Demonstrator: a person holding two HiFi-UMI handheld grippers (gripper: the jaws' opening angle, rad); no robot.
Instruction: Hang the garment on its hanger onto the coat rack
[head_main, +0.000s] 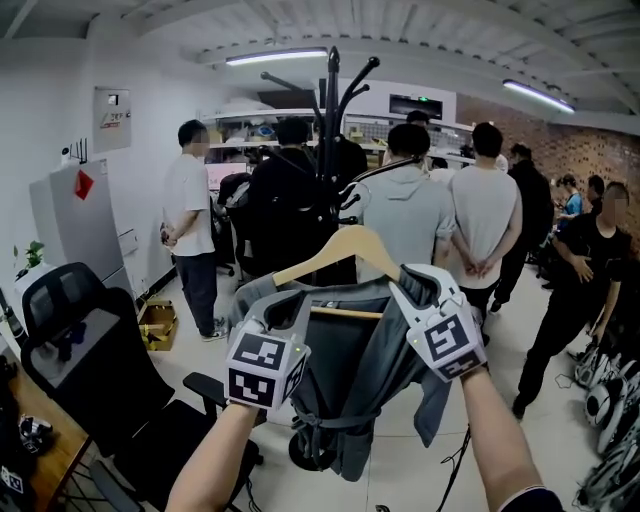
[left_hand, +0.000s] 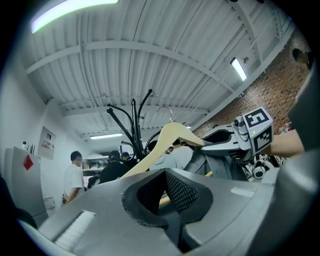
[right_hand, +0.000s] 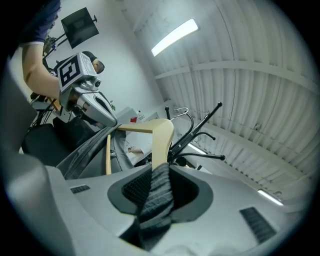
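A wooden hanger (head_main: 345, 245) carrying a grey garment (head_main: 350, 380) hangs in the air between my two grippers, just in front of the black coat rack (head_main: 332, 110). My left gripper (head_main: 272, 305) grips the hanger's left end. In the left gripper view its jaws (left_hand: 170, 195) are closed, with a strip of wood between the pads. My right gripper (head_main: 415, 290) holds the right shoulder. There, grey fabric (right_hand: 156, 192) is pinched between the jaws and the hanger's arm (right_hand: 161, 137) rises just beyond. The hanger's metal hook (right_hand: 182, 111) sits near the rack's prongs (right_hand: 200, 127) without touching them.
Several people (head_main: 415, 215) stand close behind the rack, backs turned. A black office chair (head_main: 90, 370) and a desk edge (head_main: 40, 450) are at the lower left. A grey cabinet (head_main: 75, 215) stands by the left wall. The rack's base (head_main: 310, 450) rests on the floor below the garment.
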